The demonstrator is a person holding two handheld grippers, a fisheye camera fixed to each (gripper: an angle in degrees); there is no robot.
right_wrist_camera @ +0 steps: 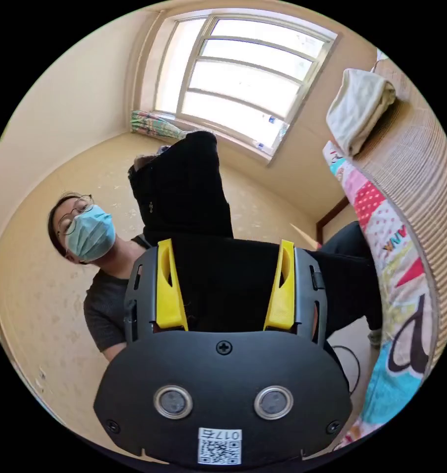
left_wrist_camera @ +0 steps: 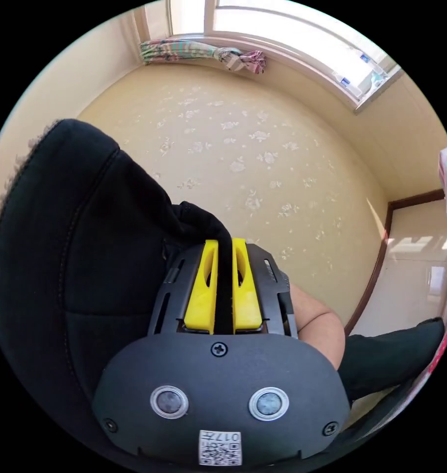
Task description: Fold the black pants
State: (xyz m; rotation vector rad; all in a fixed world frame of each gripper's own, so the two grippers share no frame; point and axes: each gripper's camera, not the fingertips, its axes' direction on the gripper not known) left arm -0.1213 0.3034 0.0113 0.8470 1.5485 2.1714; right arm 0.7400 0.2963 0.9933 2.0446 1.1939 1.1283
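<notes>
Currently we hold the black pants [left_wrist_camera: 71, 256] up in the air, well above the bed [right_wrist_camera: 420, 197]. Our left gripper [left_wrist_camera: 223, 246] has its yellow fingers [left_wrist_camera: 202, 290] clamped together on a fold of the black cloth. Our right gripper [right_wrist_camera: 226, 251] has its fingers [right_wrist_camera: 168, 290] spread wide apart, black cloth lying between them but ungripped. To do this well, we judge the right fingers should close on the cloth's edge before lowering it onto the bed.

Bright daylight from window [right_wrist_camera: 243, 88], glare there, fisheye-warped edges, perhaps slight softness
</notes>
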